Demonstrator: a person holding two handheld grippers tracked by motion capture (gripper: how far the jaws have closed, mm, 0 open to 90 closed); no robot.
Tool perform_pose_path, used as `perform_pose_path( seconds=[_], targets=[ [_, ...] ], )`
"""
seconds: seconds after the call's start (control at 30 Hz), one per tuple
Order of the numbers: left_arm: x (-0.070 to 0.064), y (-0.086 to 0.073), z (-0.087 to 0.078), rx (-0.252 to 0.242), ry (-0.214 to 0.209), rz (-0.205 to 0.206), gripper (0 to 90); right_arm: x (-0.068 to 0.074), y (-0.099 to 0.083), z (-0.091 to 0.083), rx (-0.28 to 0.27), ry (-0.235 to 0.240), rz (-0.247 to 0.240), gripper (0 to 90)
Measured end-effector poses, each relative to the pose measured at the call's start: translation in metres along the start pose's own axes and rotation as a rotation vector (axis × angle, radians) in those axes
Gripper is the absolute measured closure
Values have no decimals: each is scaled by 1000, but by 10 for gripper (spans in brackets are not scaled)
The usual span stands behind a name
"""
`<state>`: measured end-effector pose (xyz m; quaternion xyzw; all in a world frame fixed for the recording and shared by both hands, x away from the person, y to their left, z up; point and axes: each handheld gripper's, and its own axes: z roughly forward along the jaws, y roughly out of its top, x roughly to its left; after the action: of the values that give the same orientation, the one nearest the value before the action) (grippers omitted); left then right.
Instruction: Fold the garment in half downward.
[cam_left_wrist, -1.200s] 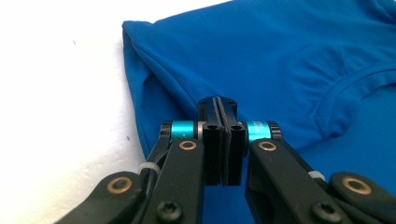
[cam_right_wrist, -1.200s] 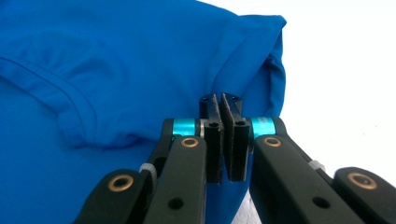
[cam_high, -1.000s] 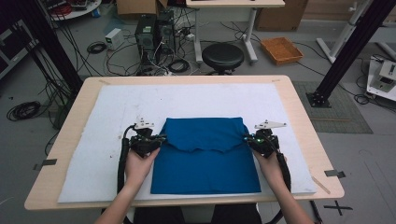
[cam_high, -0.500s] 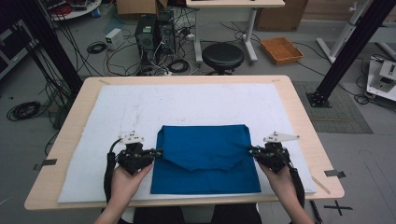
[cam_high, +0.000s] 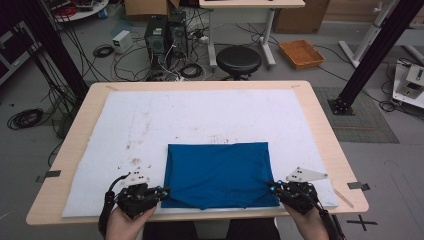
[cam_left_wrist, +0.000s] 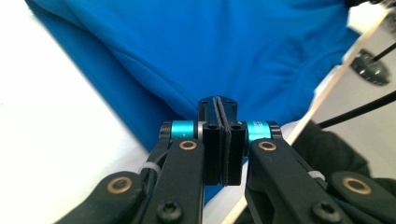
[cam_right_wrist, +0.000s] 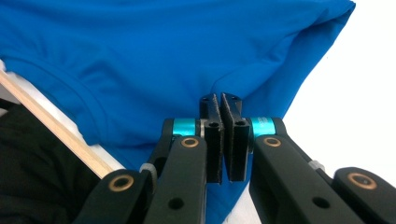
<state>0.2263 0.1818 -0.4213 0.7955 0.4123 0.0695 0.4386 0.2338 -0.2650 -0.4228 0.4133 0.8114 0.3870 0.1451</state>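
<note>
A blue cloth (cam_high: 217, 172) lies folded in a flat rectangle on the white mat (cam_high: 150, 120), near the table's front edge. My left gripper (cam_high: 164, 190) is shut on its near left corner. Its jaws are pressed together on the blue cloth (cam_left_wrist: 210, 46) in the left gripper view, at the left gripper (cam_left_wrist: 217, 103). My right gripper (cam_high: 272, 186) is shut on the near right corner. In the right gripper view the blue cloth (cam_right_wrist: 163, 51) puckers into the closed jaws of the right gripper (cam_right_wrist: 220, 100). A ribbed hem curves along the cloth's near edge.
The wooden table (cam_high: 325, 135) frames the mat, and its front edge runs just behind both grippers. On the floor beyond the table stand a black stool (cam_high: 238, 60), computer towers (cam_high: 165, 35) with cables and an orange tray (cam_high: 301, 53). Black frame posts (cam_high: 370, 55) rise at both sides.
Both grippers have come back toward the table's front edge, pulling the cloth's top layer with them. The cloth has gone from a bunched fold to a flat rectangle.
</note>
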Motion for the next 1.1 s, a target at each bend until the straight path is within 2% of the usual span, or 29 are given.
perform_pose_path(
  seconds=[0.07, 0.13, 0.23, 0.33, 0.43, 0.5, 0.53, 0.57, 0.63, 0.67, 0.77, 0.83, 0.9, 0.93, 1.0, 1.1],
  targets=[
    [1, 0, 3, 8, 18, 13, 879, -1, -1, 2, 1, -9, -12, 835],
    [2, 3, 4, 5, 50, 9, 714, -4, 0, 3, -5, -15, -6, 765],
    [9, 14, 5, -37, 112, 28, 622, -13, 8, 1, -41, -52, 5, 738],
    [24, 33, 12, -86, 158, 13, 588, -28, 22, 5, -76, -104, 26, 705],
    [43, 52, 26, -104, 205, 10, 559, -50, 40, 17, -101, -146, 66, 665],
    [56, 60, 36, -112, 210, -15, 557, -65, 52, 31, -107, -152, 108, 652],
    [64, 65, 44, -107, 233, -19, 556, -70, 55, 36, -109, -157, 114, 642],
    [70, 67, 50, -108, 239, -23, 555, -77, 60, 45, -109, -157, 138, 631],
    [81, 71, 62, -101, 262, -23, 554, -86, 66, 58, -96, -146, 175, 629],
    [86, 72, 67, -90, 268, -35, 555, -91, 69, 67, -81, -147, 197, 621],
    [96, 73, 80, -65, 274, -63, 557, -98, 72, 83, -36, -151, 213, 621],
    [101, 73, 86, -39, 277, -78, 568, -102, 72, 94, 1, -137, 222, 664],
    [102, 72, 89, -20, 265, -74, 668, -103, 72, 100, 21, -115, 216, 771],
    [101, 71, 90, -13, 271, -56, 726, -103, 72, 100, 27, -109, 206, 819],
    [99, 71, 90, -22, 266, -49, 844, -102, 72, 101, 27, -106, 185, 873],
    [99, 73, 91, -22, 274, -38, 868, -103, 74, 101, 31, -109, 160, 882]
  ],
)
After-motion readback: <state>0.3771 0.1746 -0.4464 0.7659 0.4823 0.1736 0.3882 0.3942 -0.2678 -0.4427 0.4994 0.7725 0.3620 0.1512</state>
